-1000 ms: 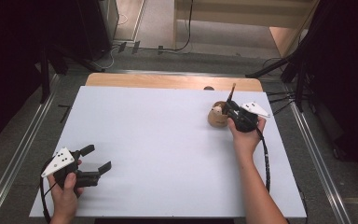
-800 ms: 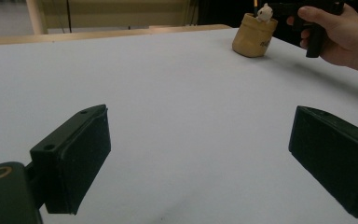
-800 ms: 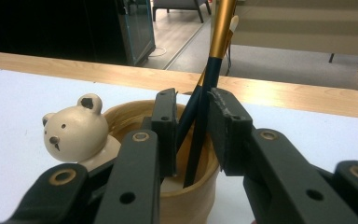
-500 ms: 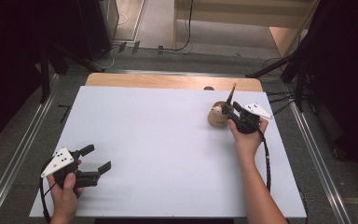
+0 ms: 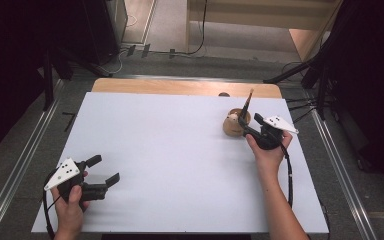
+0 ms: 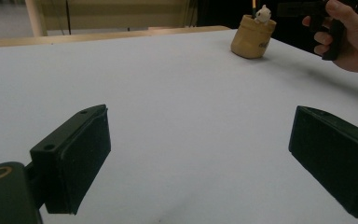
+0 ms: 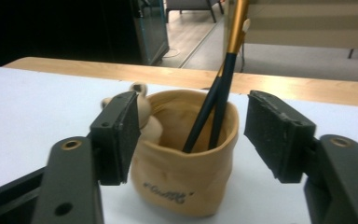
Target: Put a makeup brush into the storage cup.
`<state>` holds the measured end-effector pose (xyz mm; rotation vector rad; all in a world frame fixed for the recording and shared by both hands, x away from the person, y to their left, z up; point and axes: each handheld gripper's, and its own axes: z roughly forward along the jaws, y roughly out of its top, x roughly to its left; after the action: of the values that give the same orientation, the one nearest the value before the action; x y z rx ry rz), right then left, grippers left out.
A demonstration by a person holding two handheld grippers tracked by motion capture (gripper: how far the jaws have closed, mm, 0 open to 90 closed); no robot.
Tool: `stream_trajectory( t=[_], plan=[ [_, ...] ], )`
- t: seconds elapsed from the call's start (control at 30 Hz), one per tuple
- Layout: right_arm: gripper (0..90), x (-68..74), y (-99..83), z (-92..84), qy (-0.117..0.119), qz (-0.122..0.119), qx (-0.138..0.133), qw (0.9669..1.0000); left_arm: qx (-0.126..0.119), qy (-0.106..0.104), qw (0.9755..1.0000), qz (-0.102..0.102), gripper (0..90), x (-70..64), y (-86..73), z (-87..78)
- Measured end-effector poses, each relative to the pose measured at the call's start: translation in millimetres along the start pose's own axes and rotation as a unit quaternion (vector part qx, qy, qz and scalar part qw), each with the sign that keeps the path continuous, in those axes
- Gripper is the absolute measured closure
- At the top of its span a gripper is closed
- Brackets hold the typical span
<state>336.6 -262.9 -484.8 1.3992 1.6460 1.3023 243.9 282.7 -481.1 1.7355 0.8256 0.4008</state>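
From the high view, a white bench (image 5: 180, 165) has a wooden strip along its far edge. A small tan pot (image 5: 236, 126) stands toward the far right of the bench, with dark pens (image 5: 247, 102) sticking up out of it. The right claw (image 5: 247, 130) sits just beside the pot on its near right side, held in a hand (image 5: 267, 152). Its jaws have just been opening. The left claw (image 5: 105, 170) rests near the front left corner, well apart from the pot, with jaws spread and nothing between them.

In the left gripper view, the two black jaws stand wide apart over bare bench. The pot (image 6: 252, 36) is far off at the upper right, with a small pale figure (image 6: 262, 14) at its rim. The other hand (image 6: 354, 39) is just beside it.

In the right gripper view, the jaws are spread on either side of the pot (image 7: 186, 163) without pressing it. Two pens (image 7: 219, 107) lean inside the pot, and the pale figure (image 7: 144, 112) peeks from behind the left jaw.
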Motion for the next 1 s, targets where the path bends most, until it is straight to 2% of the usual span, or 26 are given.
stream_trajectory(
  t=[0.2, 0.3, 0.53, 0.83, 1.0],
  plan=[
    [27.6, 5.4, -3.7, -11.8, 0.018, -0.001, -0.001, 0.9998, -0.001, -0.001, 1.0000, 0.000, 5.6, -0.1, 0.0, 0.3],
    [20.0, 8.1, -7.3, -16.0, 0.029, -0.008, 0.009, 0.9995, -0.001, -0.001, 1.0000, 0.000, 5.5, -0.1, 0.1, 0.3],
    [14.5, 12.0, -14.0, -26.7, 0.046, -0.012, 0.012, 0.9988, -0.002, 0.000, 1.0000, -0.001, 5.6, -0.2, 0.3, -0.2],
    [13.9, 14.4, -26.2, -43.1, 0.054, -0.021, 0.014, 0.9982, 0.001, -0.001, 1.0000, 0.002, 5.5, -0.6, 0.3, 0.3],
    [13.8, 14.6, -33.7, -53.0, 0.061, -0.015, 0.013, 0.9979, 0.000, -0.001, 1.0000, 0.002, 5.5, 0.1, 0.2, 0.4]
  ],
)
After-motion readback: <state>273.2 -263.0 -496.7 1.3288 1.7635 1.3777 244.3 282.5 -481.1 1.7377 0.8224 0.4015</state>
